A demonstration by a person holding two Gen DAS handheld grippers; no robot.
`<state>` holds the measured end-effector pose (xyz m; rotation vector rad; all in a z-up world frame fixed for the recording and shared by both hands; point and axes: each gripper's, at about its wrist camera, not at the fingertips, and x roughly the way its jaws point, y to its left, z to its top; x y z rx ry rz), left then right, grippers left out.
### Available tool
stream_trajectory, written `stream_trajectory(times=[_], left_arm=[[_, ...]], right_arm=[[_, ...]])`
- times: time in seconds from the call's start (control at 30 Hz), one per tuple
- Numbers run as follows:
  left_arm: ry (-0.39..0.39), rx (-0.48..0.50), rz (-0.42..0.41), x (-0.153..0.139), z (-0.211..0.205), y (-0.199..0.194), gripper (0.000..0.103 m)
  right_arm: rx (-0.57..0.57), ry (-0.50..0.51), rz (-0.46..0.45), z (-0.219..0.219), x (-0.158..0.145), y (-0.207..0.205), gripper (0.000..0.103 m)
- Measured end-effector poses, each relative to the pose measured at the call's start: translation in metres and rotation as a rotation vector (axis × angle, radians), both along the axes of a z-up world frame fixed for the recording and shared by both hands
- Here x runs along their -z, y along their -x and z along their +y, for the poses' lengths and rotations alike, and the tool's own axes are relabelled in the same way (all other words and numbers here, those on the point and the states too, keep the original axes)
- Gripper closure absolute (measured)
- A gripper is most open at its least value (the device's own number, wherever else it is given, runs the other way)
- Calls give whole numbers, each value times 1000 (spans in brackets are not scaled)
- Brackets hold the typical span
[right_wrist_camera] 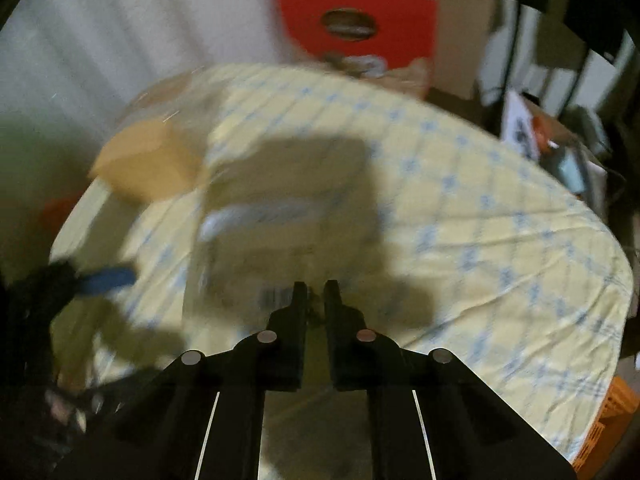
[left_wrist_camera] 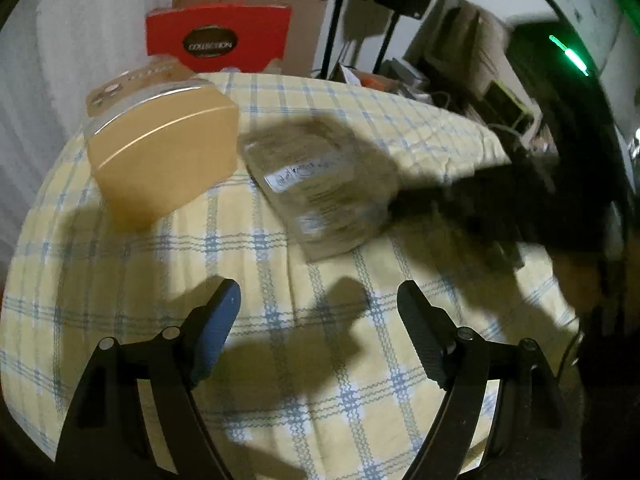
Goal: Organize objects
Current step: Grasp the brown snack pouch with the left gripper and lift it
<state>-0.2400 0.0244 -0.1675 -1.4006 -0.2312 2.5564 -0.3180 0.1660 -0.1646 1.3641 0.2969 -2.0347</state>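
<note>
The right gripper [right_wrist_camera: 315, 294] has its fingers clenched on the near edge of a clear plastic packet [right_wrist_camera: 280, 216], which it holds just above the checked cloth of the surface [right_wrist_camera: 500, 240]. That view is badly blurred, so how firm the hold is cannot be told. In the left wrist view the same packet [left_wrist_camera: 320, 192] sits at about 12 o'clock from the left gripper [left_wrist_camera: 318, 304], whose fingers are released and spread wide over bare cloth, holding nothing.

At about 10 o'clock from the left gripper stands a gold tin [left_wrist_camera: 164, 160], close beside the packet. A red box [left_wrist_camera: 218, 38] stands upright at the far edge, near 11 o'clock, against a cardboard carton [left_wrist_camera: 308, 28].

By my judgement the sorting is somewhere in the middle: the tin and the red box look already grouped toward the far left, while the packet is in hand and not yet set down. Placing it beside them seems to be what remains.
</note>
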Motion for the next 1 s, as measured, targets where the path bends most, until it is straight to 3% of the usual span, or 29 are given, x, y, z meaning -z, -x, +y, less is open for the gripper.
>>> stream_trajectory(times=[0.13, 0.17, 0.23, 0.33, 0.47, 0.53, 0.6, 0.67, 0.73, 0.93, 1.0], left_arm=[[-38, -40, -22, -9, -22, -2, 24], [-35, -57, -14, -12, -24, -2, 19], [-44, -78, 15, -19, -25, 1, 10], [-41, -101, -5, -18, -13, 16, 10], [33, -152, 8, -13, 18, 35, 9], [119, -191, -12, -5, 33, 50, 8], [143, -230, -27, 4, 39, 63, 7], [177, -262, -54, 16, 42, 73, 3], [228, -274, -27, 20, 45, 76, 0], [209, -296, -6, 24, 34, 73, 1], [211, -295, 2, 23, 33, 71, 9]], right_arm=[[-85, 51, -69, -12, -1, -24, 96], [-79, 51, -63, -10, -2, -27, 97], [-25, 60, -40, 2, -9, -30, 96], [109, 65, 8, 34, -21, -30, 96], [242, 100, 33, 78, -35, -41, 93], [322, 72, 77, 97, -41, -52, 91], [401, 48, 101, 114, -43, -61, 72], [431, 49, 124, 125, -46, -74, 68], [458, 58, 141, 137, -50, -88, 67], [512, 66, 142, 159, -53, -113, 65], [511, 98, 146, 161, -55, -117, 64]])
